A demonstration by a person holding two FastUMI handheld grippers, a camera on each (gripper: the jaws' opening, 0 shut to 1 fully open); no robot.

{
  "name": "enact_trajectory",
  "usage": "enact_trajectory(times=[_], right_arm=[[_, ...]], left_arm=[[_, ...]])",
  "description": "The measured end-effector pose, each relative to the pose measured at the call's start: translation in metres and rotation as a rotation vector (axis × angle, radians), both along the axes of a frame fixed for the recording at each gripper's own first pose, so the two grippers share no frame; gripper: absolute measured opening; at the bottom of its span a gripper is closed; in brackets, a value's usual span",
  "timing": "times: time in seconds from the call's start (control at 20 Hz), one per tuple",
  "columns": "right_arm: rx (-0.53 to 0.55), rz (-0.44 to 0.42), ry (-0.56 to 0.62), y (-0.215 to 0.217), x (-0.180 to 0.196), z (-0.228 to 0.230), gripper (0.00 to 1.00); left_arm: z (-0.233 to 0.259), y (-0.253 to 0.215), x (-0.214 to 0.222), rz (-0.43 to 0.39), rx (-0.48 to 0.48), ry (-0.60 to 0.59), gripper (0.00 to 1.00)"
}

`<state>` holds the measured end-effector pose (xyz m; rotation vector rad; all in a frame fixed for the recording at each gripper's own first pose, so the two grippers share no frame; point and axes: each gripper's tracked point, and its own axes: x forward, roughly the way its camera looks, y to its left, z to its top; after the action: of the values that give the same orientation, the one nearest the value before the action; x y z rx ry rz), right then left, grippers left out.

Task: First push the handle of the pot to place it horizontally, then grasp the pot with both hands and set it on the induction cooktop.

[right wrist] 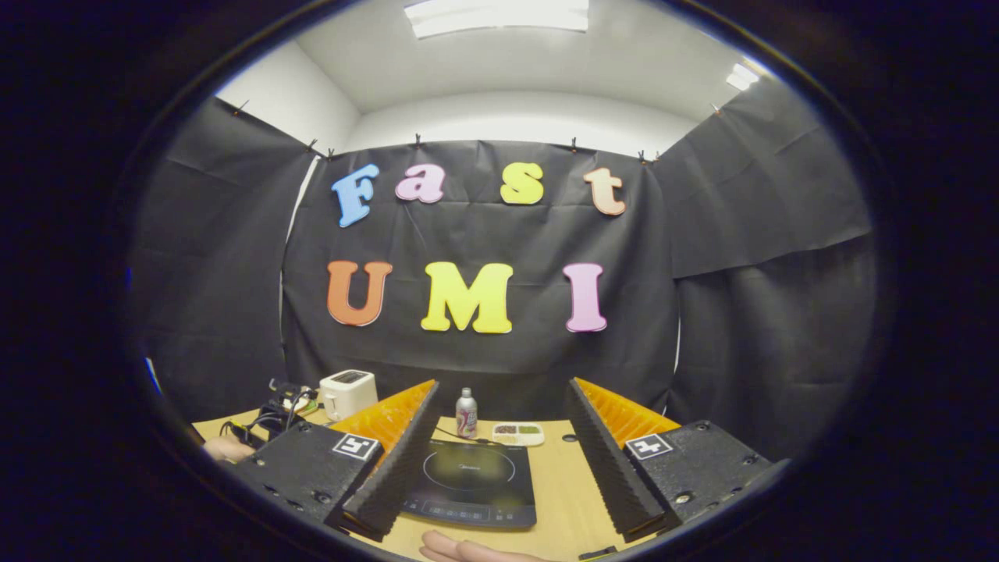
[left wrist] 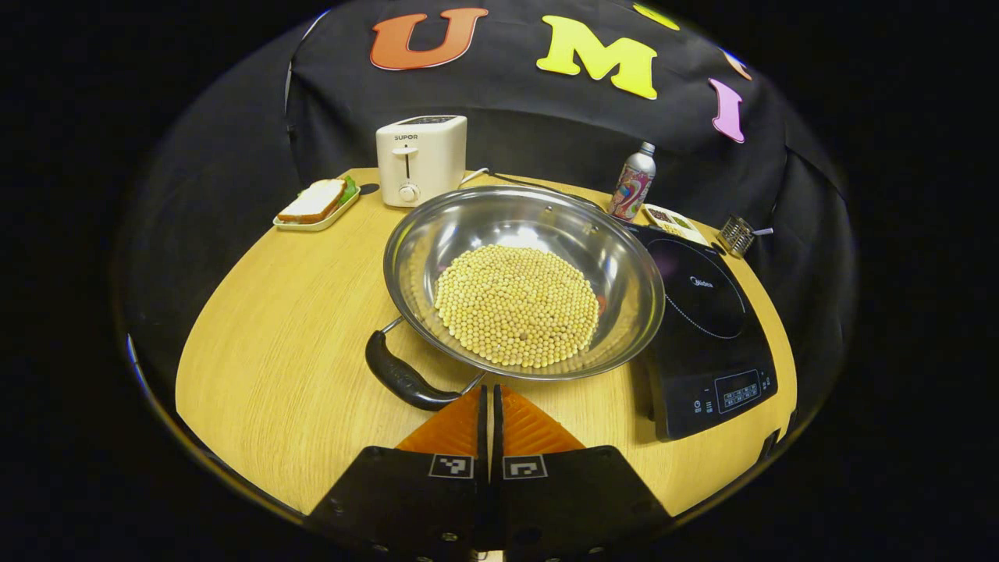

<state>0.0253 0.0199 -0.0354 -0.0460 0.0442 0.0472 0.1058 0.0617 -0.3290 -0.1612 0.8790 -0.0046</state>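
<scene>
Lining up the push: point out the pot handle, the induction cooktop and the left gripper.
pot handle [left wrist: 402, 378]: left gripper view, middle of grip.
induction cooktop [left wrist: 702, 300]: left gripper view, glass top.
left gripper [left wrist: 489, 414]: left gripper view, between fingertips.

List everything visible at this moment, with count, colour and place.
pot: one, steel, table centre, black handle toward the camera
soybeans: a pile, yellow, in pot
induction cooktop: one, black, right of pot
toaster: one, white, behind pot
sandwich plate: one, left of toaster
bottle: one, silver, back
table: one, wood
left gripper: shut, near handle
right gripper: open, above cooktop
hand: one, bottom edge of the right gripper view
</scene>
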Motion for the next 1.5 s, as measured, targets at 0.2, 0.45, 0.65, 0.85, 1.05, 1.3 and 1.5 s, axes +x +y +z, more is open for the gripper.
enact_trajectory(times=[0.2,0.45,0.65,0.85,1.05,1.3,1.5], right_arm=[[-0.001,0.003,-0.010,0.004,-0.002,0.003,0.98],[-0.011,-0.006,-0.017,0.008,0.000,0.001,0.98],[-0.014,-0.015,-0.014,0.011,0.008,-0.002,0.99],[-0.035,-0.019,-0.037,0.013,0.019,0.006,0.99],[-0.042,-0.007,-0.037,0.022,0.031,0.010,0.99],[-0.024,-0.010,-0.030,0.022,0.042,0.012,0.98],[-0.005,-0.030,-0.025,0.017,0.051,0.010,0.98]], left_arm=[[-0.004,0.012,0.001,0.033,0.009,0.008,0.00],[-0.015,0.032,0.001,0.061,0.026,0.023,0.11],[-0.016,0.042,0.004,0.089,-0.035,0.032,0.00],[-0.018,0.057,0.013,0.118,-0.040,0.041,0.00],[-0.018,0.068,0.020,0.130,-0.036,0.057,0.10],[-0.019,0.086,0.030,0.147,-0.024,0.080,0.10],[-0.020,0.098,0.044,0.151,0.009,0.087,0.11]])
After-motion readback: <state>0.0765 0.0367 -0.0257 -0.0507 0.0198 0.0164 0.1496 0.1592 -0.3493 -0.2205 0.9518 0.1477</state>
